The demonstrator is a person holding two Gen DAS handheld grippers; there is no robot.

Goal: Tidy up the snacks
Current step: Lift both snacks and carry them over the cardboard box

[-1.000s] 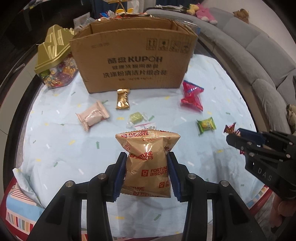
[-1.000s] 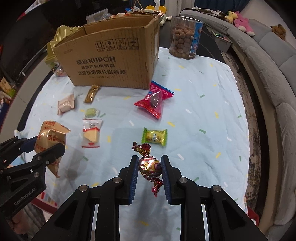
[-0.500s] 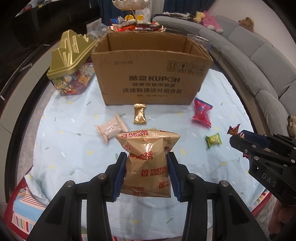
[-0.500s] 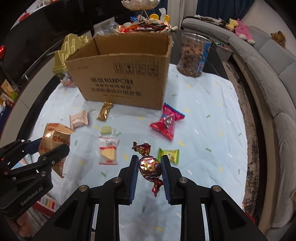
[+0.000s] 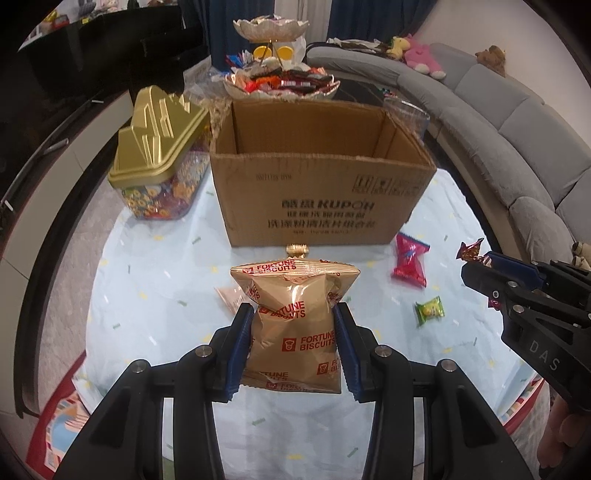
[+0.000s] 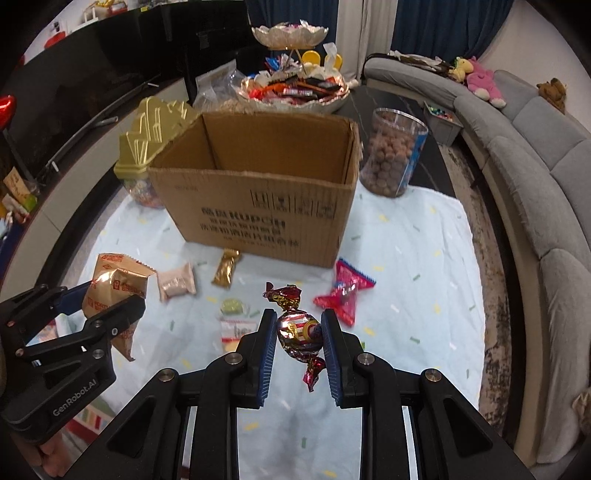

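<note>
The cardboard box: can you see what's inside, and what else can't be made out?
- Cardboard box floor: both views, hidden by its front wall.
- Pink packet: left view, mostly behind the Fortune Biscuits bag.
- White packet: right view, partly behind the right gripper; print blurred.

Curved grey sofa (image 6: 535, 155), pink plush toy (image 6: 482, 82) on it, dark blue curtains (image 6: 424, 26)

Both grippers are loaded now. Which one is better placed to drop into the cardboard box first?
Probably left. The left gripper holds the Fortune Biscuits bag squarely facing the cardboard box opening. The right gripper, holding the foil candy, sits toward the box's right corner.
</note>
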